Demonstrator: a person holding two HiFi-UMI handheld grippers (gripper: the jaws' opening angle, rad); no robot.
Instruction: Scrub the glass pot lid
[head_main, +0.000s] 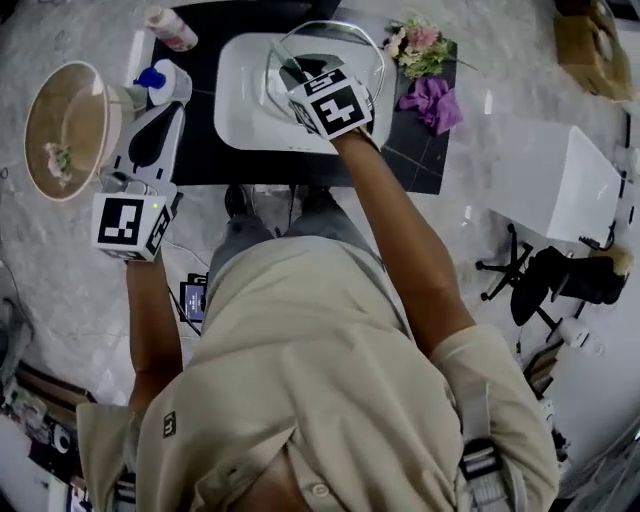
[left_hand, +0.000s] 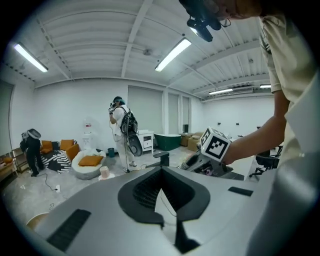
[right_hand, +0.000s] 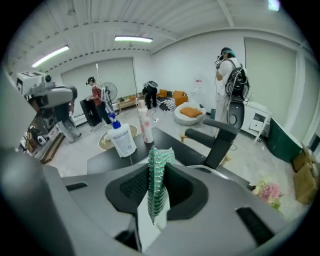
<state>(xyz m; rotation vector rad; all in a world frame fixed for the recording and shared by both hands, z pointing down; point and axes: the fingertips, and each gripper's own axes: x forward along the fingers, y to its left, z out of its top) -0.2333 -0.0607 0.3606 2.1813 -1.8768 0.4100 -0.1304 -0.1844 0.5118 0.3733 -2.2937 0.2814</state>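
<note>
The glass pot lid shows as a thin metal ring (head_main: 378, 62) lying in the white basin (head_main: 240, 110); the glass itself is hard to make out. My right gripper (head_main: 305, 78) hangs over the lid, shut on a green scrub pad (right_hand: 157, 182) that stands upright between its jaws (right_hand: 157, 187). My left gripper (head_main: 165, 100) is off to the left of the basin, beside a blue-capped bottle (head_main: 165, 82). Its jaws (left_hand: 162, 200) look shut with nothing between them. From the left gripper view I see the right gripper's marker cube (left_hand: 216, 145).
The basin sits on a black tabletop (head_main: 200, 160) with a black faucet-like post (right_hand: 220, 140). A pink-white bottle (head_main: 172, 28), flowers (head_main: 420, 45) and a purple cloth (head_main: 432, 103) lie nearby. A round tan tray (head_main: 65, 130) lies at the left, a white box (head_main: 560, 180) at the right.
</note>
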